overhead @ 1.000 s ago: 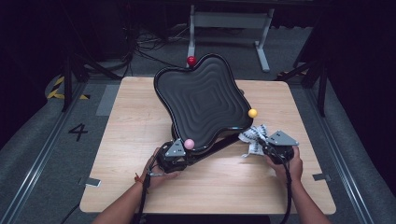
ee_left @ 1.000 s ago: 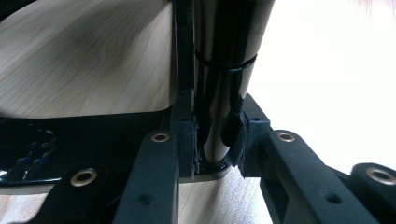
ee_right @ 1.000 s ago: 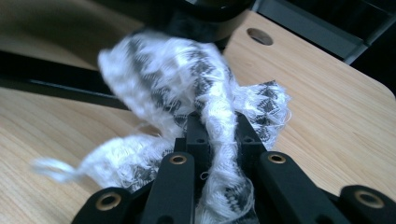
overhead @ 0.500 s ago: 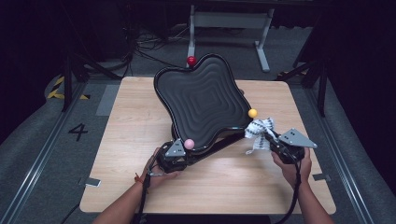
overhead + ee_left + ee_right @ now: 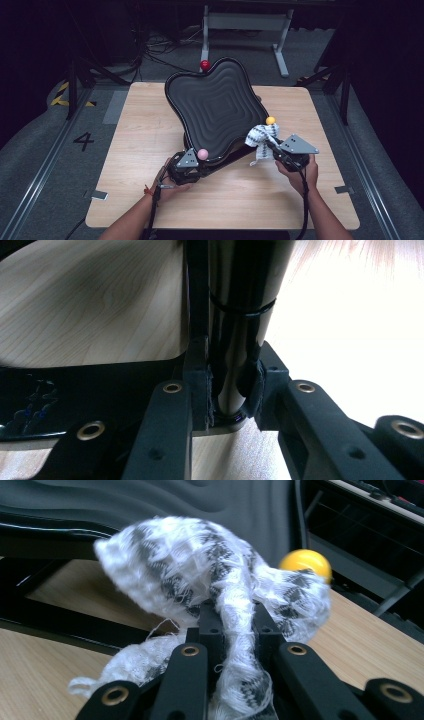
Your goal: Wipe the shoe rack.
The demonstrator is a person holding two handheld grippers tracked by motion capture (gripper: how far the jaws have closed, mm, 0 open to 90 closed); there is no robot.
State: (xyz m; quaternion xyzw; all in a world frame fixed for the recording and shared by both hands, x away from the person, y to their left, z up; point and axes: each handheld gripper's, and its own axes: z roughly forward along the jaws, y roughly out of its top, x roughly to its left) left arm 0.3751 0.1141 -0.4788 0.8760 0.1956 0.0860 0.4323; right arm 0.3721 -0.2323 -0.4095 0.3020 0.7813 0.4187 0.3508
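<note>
High view: left claw (image 5: 192, 162) pinching near rim of black wavy tray (image 5: 220, 107), holding it tilted off counter (image 5: 135, 130); right claw (image 5: 270, 145) gripping white patterned cloth (image 5: 261, 137) against tray's edge, just under yellow ball (image 5: 270, 120).

Left gripper view: claw (image 5: 227, 390) clamping glossy tray rim (image 5: 235, 315).

Right gripper view: claw (image 5: 232, 622) squeezing cloth (image 5: 200, 570), bunching above it.
</note>
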